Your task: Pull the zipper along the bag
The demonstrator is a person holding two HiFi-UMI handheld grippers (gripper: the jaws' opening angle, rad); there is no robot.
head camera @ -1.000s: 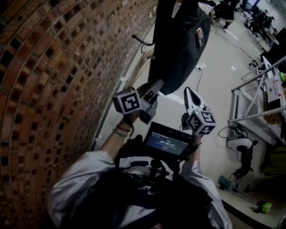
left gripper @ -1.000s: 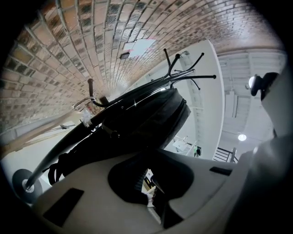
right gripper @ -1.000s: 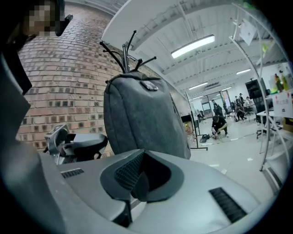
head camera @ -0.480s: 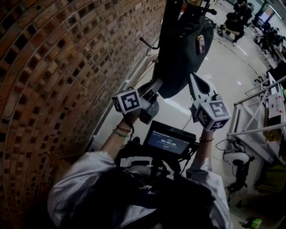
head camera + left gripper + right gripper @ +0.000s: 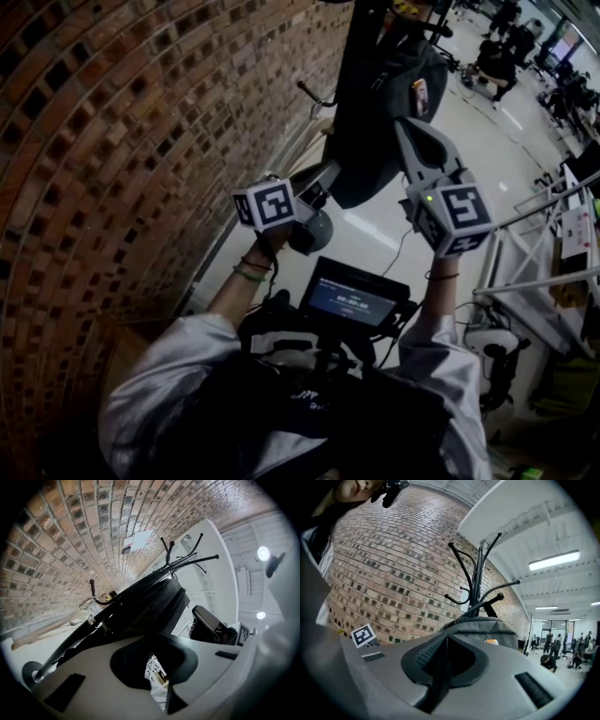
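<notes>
Dark grey bag (image 5: 375, 122) hangs from the top hooks of a coat stand (image 5: 479, 583). The left gripper (image 5: 328, 178), by its lower edge, has its jaws apart and empty. The right gripper (image 5: 405, 129), beside the bag's upper half, has just been opening its jaws a crack; nothing is between them. No zipper is gripped, so the pull seems not yet begun.

Bag (image 5: 367, 117) — dark matt cloth; wall (image 5: 122, 141) rough brick; stand (image 5: 479, 581) smooth black metal.

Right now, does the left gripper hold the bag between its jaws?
No: the left gripper has its jaws apart, only the bright room shows between them, and the bag hangs beyond them.
</notes>
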